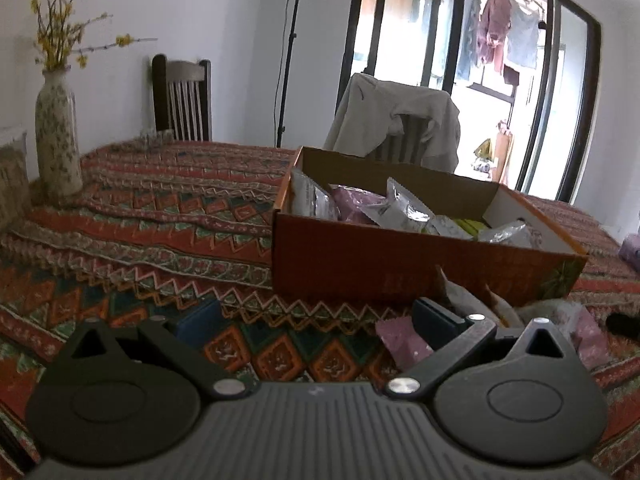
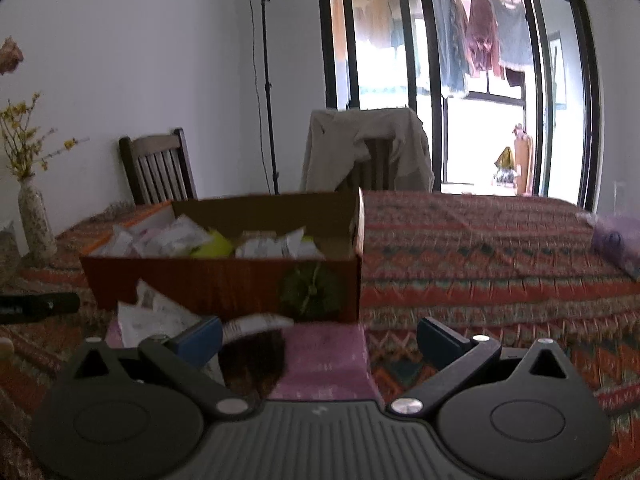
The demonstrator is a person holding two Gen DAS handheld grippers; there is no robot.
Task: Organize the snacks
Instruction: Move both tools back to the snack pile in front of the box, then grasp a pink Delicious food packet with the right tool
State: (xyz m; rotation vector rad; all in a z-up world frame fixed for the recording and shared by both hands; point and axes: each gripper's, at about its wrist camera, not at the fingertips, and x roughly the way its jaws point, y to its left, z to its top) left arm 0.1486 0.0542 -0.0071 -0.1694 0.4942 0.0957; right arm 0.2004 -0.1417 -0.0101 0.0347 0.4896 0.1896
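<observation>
Sitting open-topped, the orange cardboard box (image 1: pixel 360 264) holds crinkled snack packets (image 1: pixel 404 206).

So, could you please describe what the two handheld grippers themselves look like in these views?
The left gripper and right gripper look identical: a grey ribbed body, two black rounded housings with triangular cut-outs, black angled link arms with silver rivets, and dark blue finger pads. No cables, hands or sleeves show.

Blurred packets, cropped edges

Print on packets in box (image 2: pixel 224 276) unreadable; purple packet (image 2: pixel 616 246) at right edge cropped, perhaps a snack bag.
</observation>
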